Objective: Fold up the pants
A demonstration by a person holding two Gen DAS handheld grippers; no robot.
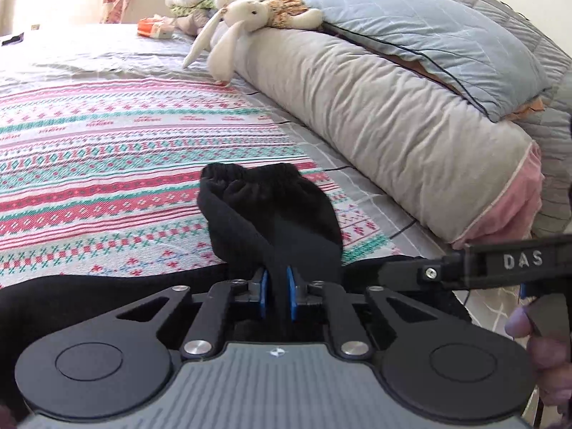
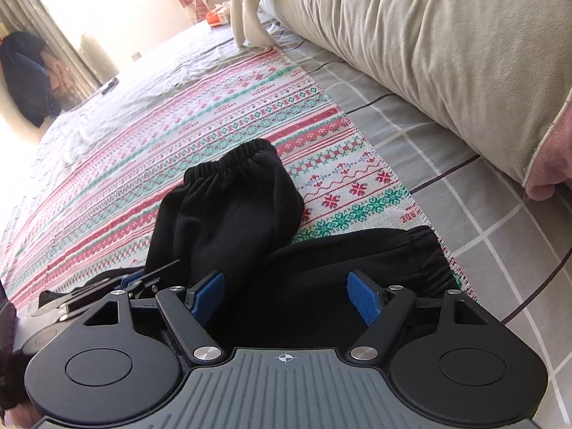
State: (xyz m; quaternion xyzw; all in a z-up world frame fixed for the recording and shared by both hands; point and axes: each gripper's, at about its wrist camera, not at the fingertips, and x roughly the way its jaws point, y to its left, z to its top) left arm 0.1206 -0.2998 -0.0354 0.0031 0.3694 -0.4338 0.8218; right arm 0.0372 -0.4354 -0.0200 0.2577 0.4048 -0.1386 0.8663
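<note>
Black pants [image 1: 271, 214] lie on a patterned blanket [image 1: 107, 150] on the bed. My left gripper [image 1: 277, 291] is shut on a fold of the pants, whose elastic cuff end [image 1: 250, 175] stands up ahead of it. My right gripper [image 2: 289, 296] is open, its blue pads [image 2: 364, 296] either side of the black cloth [image 2: 228, 214] without pinching it. The right gripper shows at the right edge of the left wrist view [image 1: 464, 268]. The left gripper shows low left in the right wrist view [image 2: 143, 279]. A second cuffed leg [image 2: 411, 250] lies to the right.
A long beige bolster [image 1: 375, 125] and a blue-grey pillow [image 1: 429, 35] run along the right side. A white plush rabbit [image 1: 232, 25] leans on the bolster. An orange pack [image 1: 153, 28] lies far back. A grey checked sheet [image 2: 464, 250] is under the blanket.
</note>
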